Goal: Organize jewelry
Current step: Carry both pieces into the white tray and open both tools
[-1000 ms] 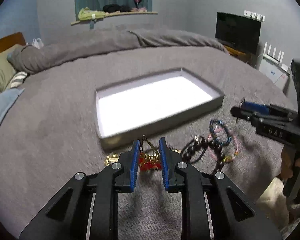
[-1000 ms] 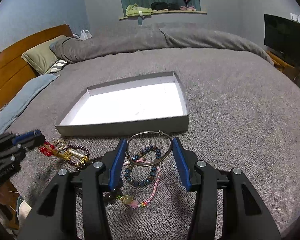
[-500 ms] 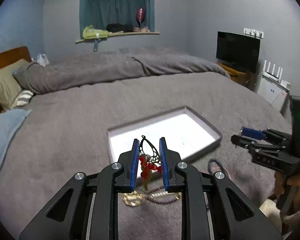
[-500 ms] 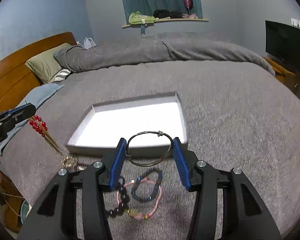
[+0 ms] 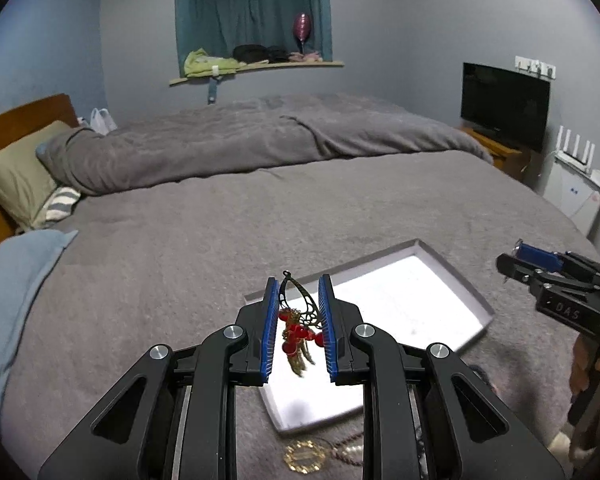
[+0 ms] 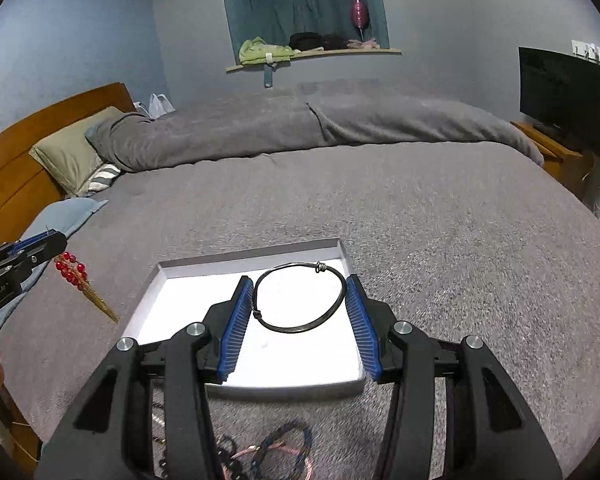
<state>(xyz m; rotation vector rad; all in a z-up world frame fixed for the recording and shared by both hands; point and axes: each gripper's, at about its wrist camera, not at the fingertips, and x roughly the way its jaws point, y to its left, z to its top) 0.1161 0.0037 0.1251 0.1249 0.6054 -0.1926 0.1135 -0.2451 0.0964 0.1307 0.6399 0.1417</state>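
My left gripper [image 5: 299, 292] is shut on a gold filigree pendant with red beads [image 5: 298, 326], held in the air above the near corner of the white shallow tray [image 5: 476, 300]. From the right wrist view the pendant [image 6: 74, 274] dangles from the left gripper [image 6: 50, 240]. My right gripper [image 6: 300, 290] is shut on a dark wire bangle [image 6: 300, 300], held above the tray [image 6: 342, 248]. The right gripper [image 5: 516, 258] shows at the right in the left wrist view.
Loose jewelry lies on the grey bedspread [image 6: 440, 220] in front of the tray: a gold ring piece [image 5: 304, 456] and beaded and pink cord bracelets [image 6: 276, 448]. Pillows [image 6: 72, 152] and a wooden headboard are at left. A TV [image 6: 562, 96] stands at right.
Both grippers have lifted their pieces off the bedspread and risen higher. The pendant and the bangle now hang over the tray.
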